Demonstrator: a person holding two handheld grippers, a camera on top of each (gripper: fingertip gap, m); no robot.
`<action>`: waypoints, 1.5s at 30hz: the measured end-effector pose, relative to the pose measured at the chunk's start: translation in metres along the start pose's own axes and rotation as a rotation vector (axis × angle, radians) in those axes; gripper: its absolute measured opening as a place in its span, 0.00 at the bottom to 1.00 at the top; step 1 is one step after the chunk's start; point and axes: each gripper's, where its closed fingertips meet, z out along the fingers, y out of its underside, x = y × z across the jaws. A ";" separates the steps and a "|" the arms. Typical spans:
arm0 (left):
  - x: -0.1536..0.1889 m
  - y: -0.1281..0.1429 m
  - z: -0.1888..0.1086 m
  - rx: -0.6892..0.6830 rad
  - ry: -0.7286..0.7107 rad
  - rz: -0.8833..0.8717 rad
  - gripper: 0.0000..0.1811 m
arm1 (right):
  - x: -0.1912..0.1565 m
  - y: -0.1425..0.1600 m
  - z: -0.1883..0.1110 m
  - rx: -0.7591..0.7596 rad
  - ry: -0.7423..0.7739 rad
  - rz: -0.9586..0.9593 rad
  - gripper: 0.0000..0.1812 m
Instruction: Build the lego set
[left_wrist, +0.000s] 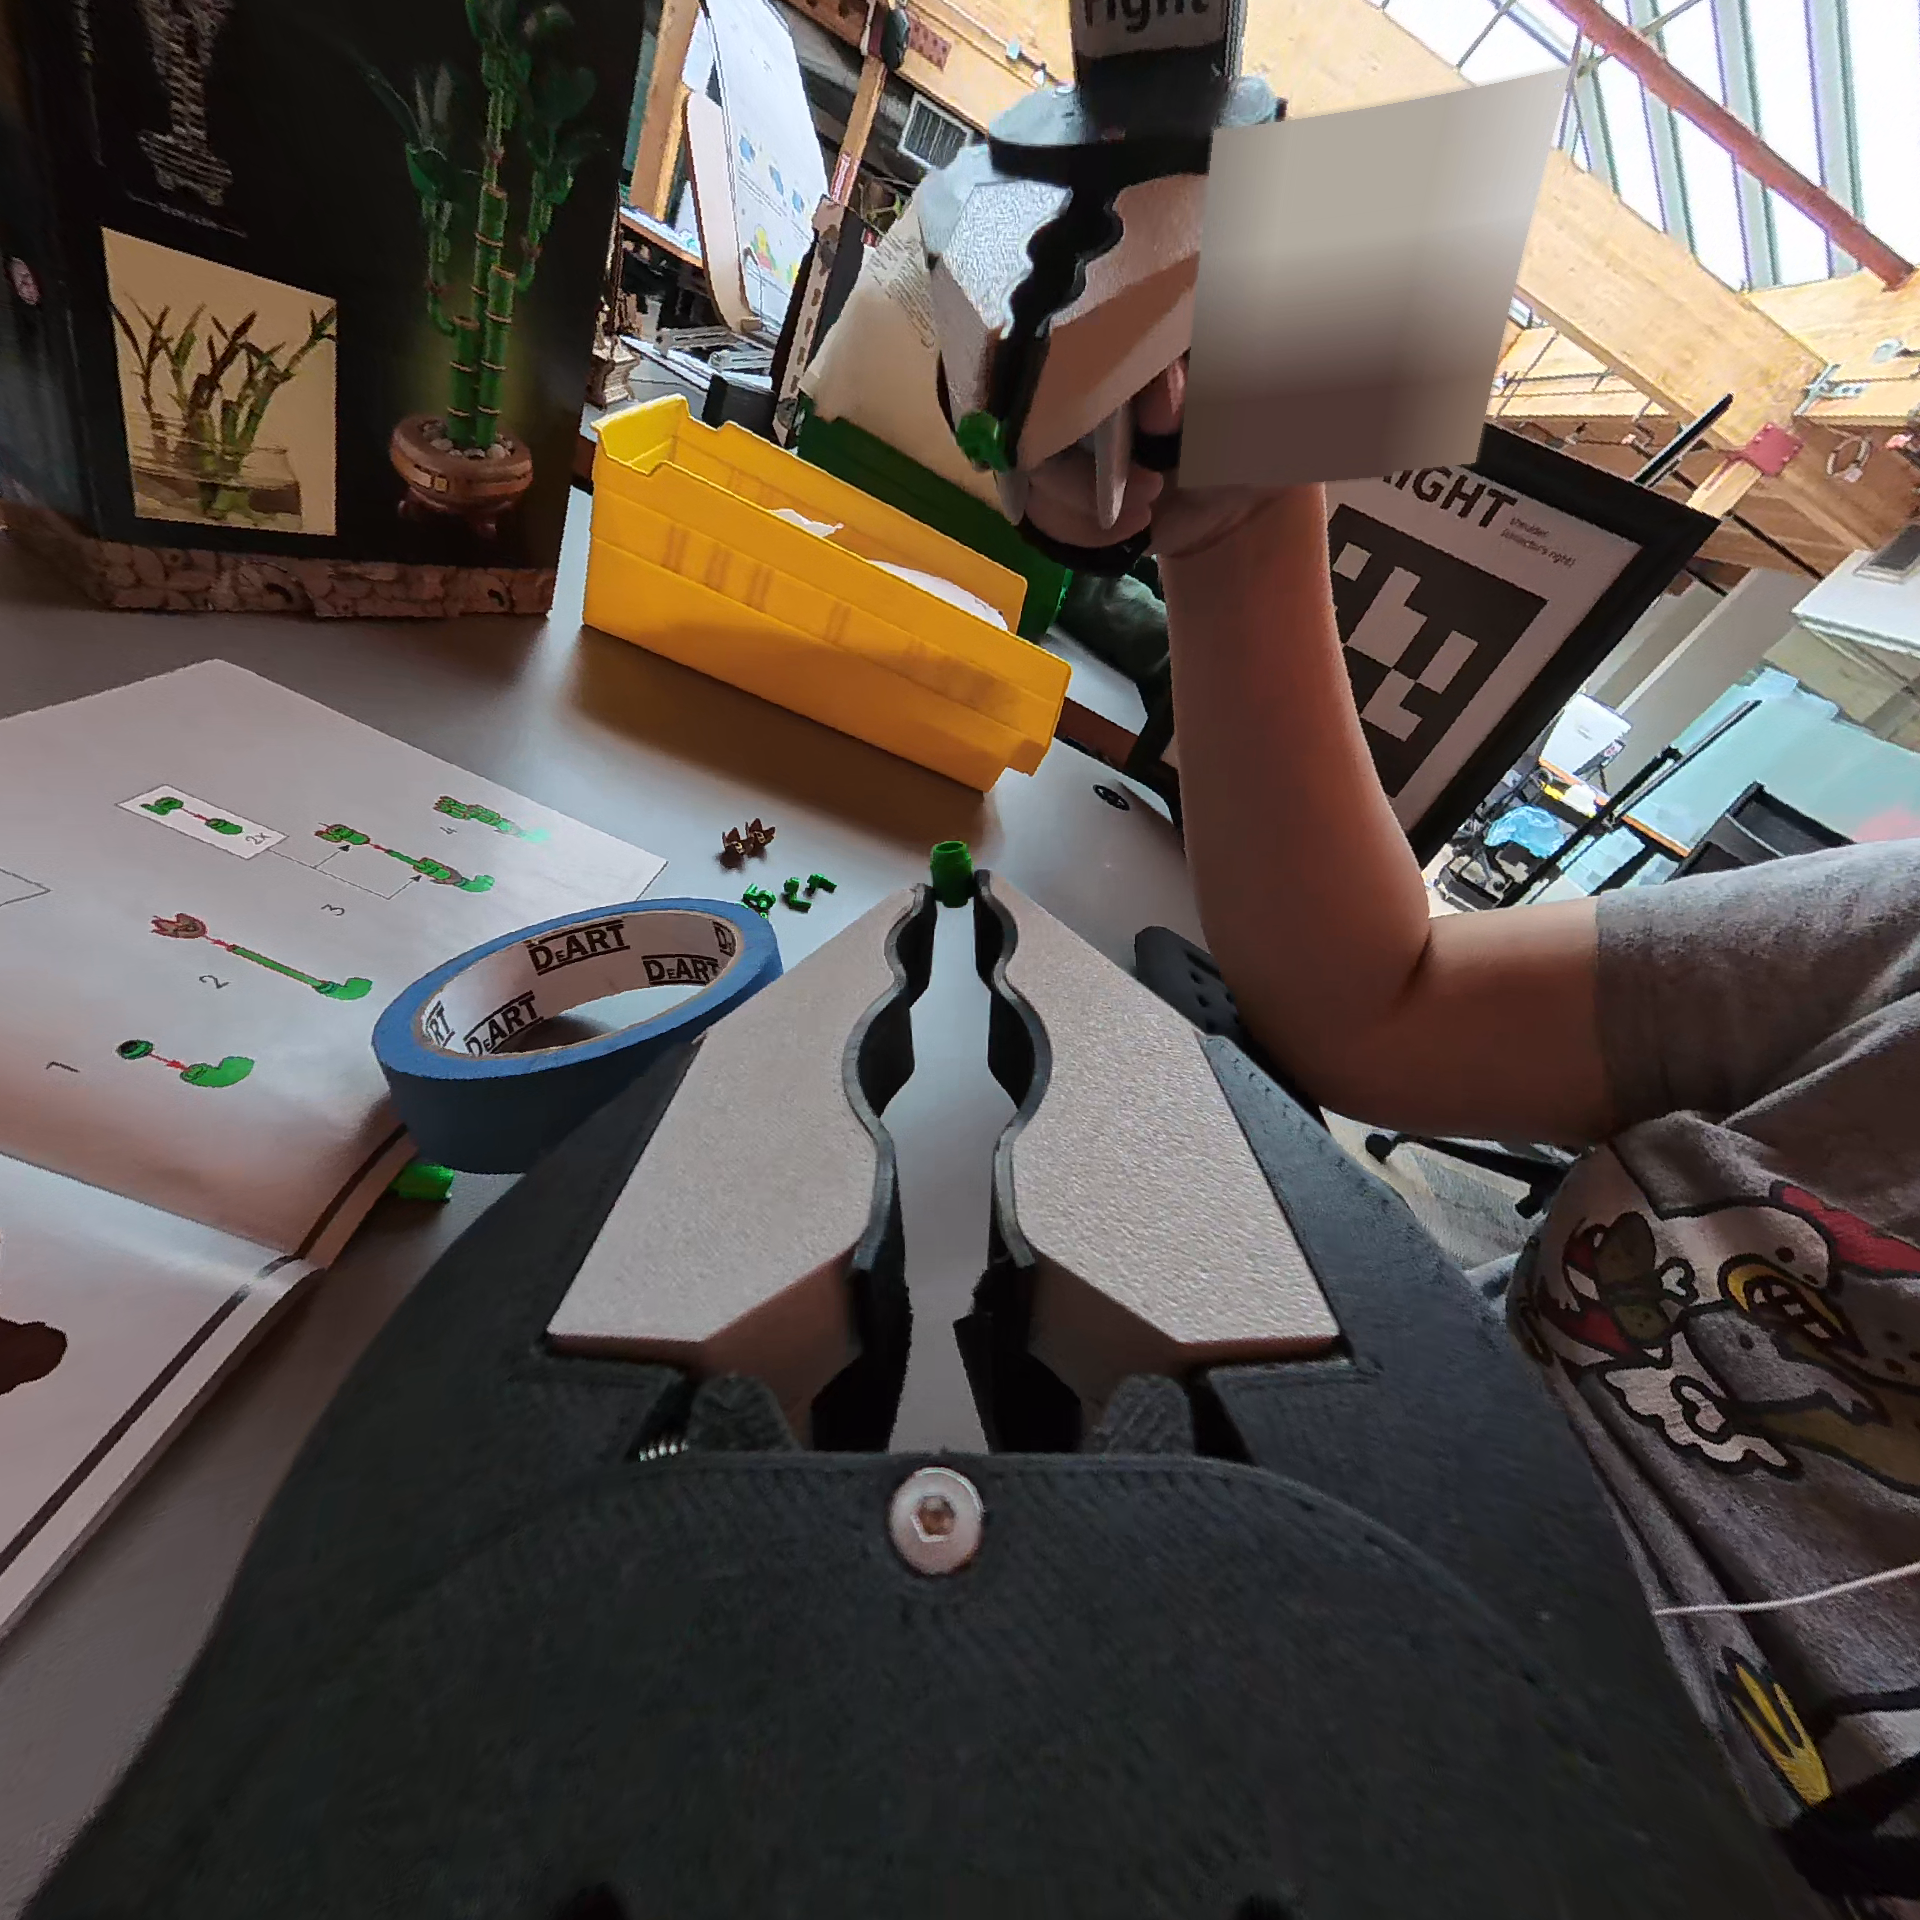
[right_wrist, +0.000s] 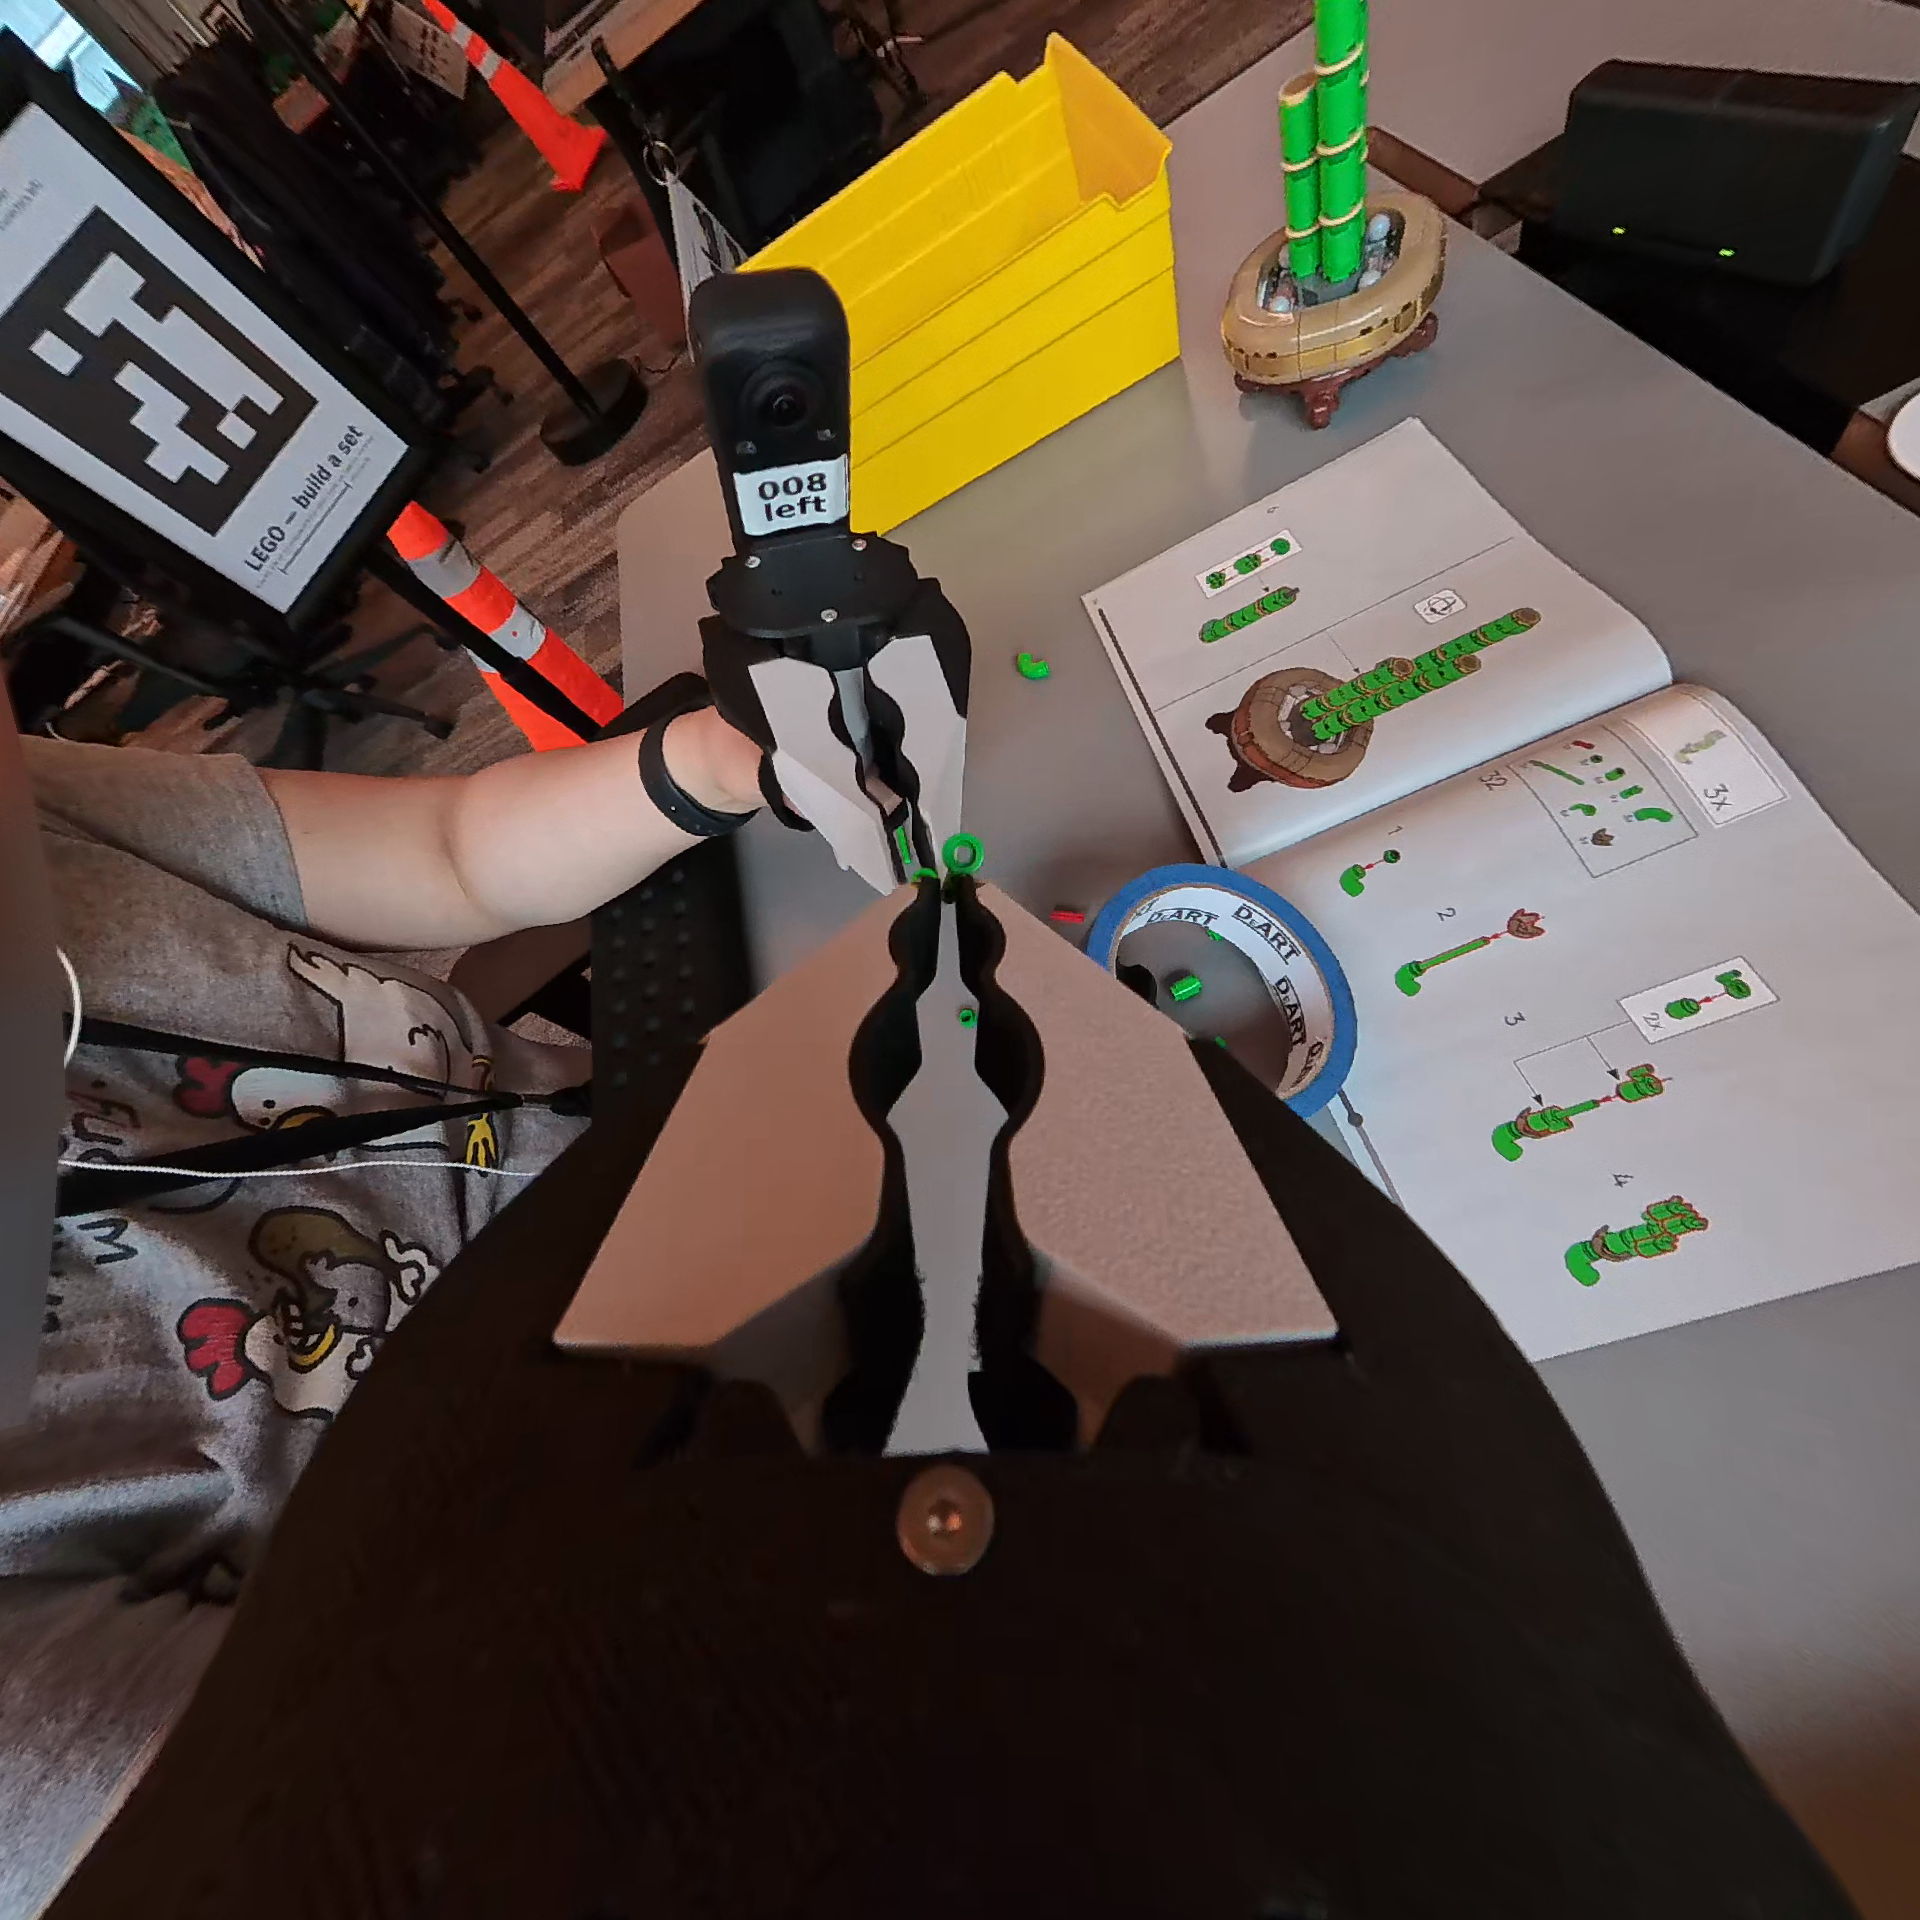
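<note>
My left gripper is shut on a small green cylinder piece that sticks up out of its tips. My right gripper is raised above the table and shut on a small green ring piece. In the right wrist view my right gripper holds the ring piece at its tips. There the left gripper points toward it, tips almost touching, with the cylinder piece between its fingers. Loose green pieces and brown pieces lie on the grey table.
An open instruction booklet lies on the table with a blue tape roll at its edge. A yellow bin and the half-built bamboo model stand farther back. The set's box stands upright behind the booklet. A green elbow piece lies loose. The grippers' ends are close to 8 cm from one another.
</note>
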 end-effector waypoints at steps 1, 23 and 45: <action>-0.001 0.000 -0.001 0.002 -0.001 -0.003 0.03 | 0.000 0.001 0.002 -0.008 0.001 -0.001 0.01; -0.001 -0.001 -0.004 -0.017 -0.022 0.033 0.03 | -0.010 0.001 0.021 -0.063 0.031 -0.012 0.01; -0.001 -0.001 -0.004 -0.024 -0.025 0.040 0.03 | -0.008 0.012 0.028 -0.121 0.010 0.012 0.01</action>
